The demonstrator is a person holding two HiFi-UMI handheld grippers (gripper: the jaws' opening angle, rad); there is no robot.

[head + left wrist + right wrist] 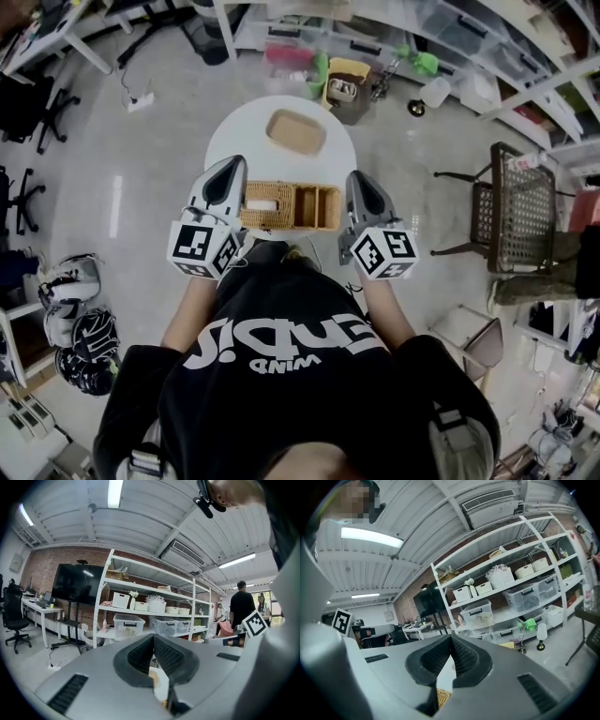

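Shirt [281, 394] print — small "WIND", upside down.

Centre frame: right gripper [451, 638] jaws meet at tips, empty. Wicker basket [442, 698] corner low centre, white table [448, 671] above it. Shelves [506, 597] w/ bins upper right.

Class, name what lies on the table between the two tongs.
A wicker basket lies between the left tongs and right tongs, shown in the head view.
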